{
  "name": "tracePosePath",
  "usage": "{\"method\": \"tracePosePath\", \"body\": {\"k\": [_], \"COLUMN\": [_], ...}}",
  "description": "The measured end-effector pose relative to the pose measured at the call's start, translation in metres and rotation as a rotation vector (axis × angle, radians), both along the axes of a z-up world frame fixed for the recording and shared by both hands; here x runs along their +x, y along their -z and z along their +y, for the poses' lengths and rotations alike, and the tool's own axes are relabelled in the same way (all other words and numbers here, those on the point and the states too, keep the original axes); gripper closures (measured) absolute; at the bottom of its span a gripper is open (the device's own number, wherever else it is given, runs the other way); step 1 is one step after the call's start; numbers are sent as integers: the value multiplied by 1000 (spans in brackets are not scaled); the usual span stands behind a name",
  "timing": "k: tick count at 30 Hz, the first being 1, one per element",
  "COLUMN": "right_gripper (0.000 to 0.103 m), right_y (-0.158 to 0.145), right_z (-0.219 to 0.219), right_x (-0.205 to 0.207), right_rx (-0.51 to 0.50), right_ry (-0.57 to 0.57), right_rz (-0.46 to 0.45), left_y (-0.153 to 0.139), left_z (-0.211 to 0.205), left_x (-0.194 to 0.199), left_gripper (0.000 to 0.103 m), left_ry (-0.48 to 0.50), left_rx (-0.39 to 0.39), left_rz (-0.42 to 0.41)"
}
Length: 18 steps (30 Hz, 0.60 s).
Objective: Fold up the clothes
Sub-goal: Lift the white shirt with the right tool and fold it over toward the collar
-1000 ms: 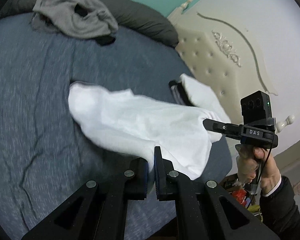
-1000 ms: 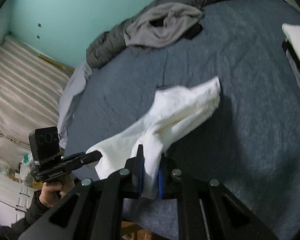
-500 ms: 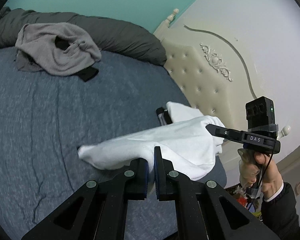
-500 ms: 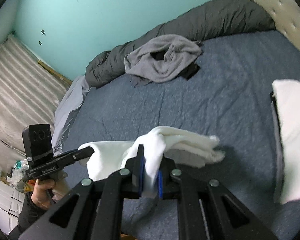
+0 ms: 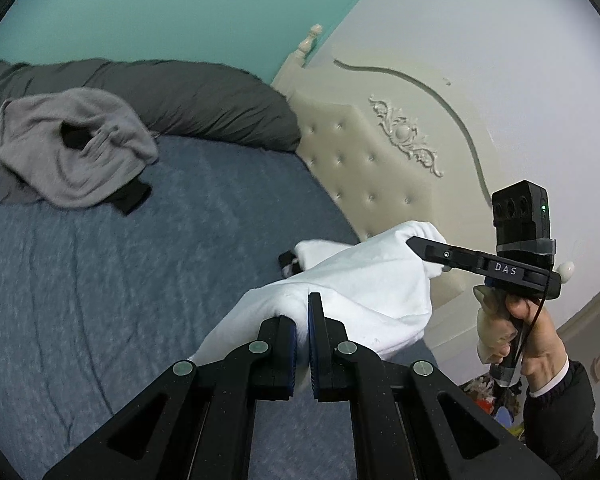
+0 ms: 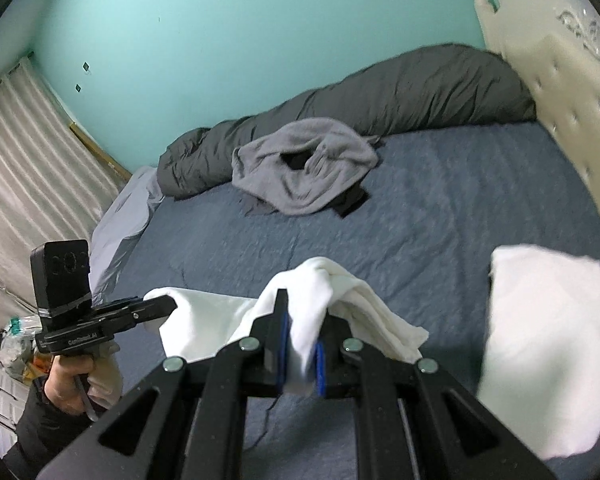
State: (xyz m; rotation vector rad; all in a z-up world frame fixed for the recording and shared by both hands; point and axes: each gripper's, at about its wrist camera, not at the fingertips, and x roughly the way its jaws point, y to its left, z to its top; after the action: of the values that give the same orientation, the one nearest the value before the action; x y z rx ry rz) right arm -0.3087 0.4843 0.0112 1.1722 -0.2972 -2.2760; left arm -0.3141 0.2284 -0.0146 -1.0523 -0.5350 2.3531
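A white garment [image 5: 364, 292] hangs between both grippers above the blue bed [image 5: 100, 300]. My left gripper [image 5: 302, 312] is shut on one edge of it. My right gripper [image 6: 300, 320] is shut on the other edge [image 6: 304, 320]; it also shows in the left wrist view [image 5: 416, 245], pinching the cloth near the headboard. The left gripper shows in the right wrist view [image 6: 168, 304], holding the garment's far end [image 6: 204, 320]. The cloth sags in folds between them.
A folded white item [image 6: 540, 344] lies on the bed by the padded cream headboard [image 5: 364, 168]. A crumpled grey garment [image 5: 68, 160] over a black piece lies at the far side against a dark grey duvet roll [image 5: 180, 96]. Curtains [image 6: 28, 176] hang left.
Both grippers have lifted the white garment off the bed and drawn it back toward the near edge. It has gone from spread out to bunched and hanging.
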Motion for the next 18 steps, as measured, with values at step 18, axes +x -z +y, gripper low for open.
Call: {"method": "tracePosePath", "body": {"k": [18], "right_gripper": [94], "right_y": [-55], "right_z": [93], "right_x": [-131], "right_rx": [133], "right_ry": [118], "right_rz": [137], "left_y": [-52], "left_z": [91], "left_x": [-149], "left_gripper": [98], "left_ry": [26], "left_rx": [-11], "left_rz": [59]}}
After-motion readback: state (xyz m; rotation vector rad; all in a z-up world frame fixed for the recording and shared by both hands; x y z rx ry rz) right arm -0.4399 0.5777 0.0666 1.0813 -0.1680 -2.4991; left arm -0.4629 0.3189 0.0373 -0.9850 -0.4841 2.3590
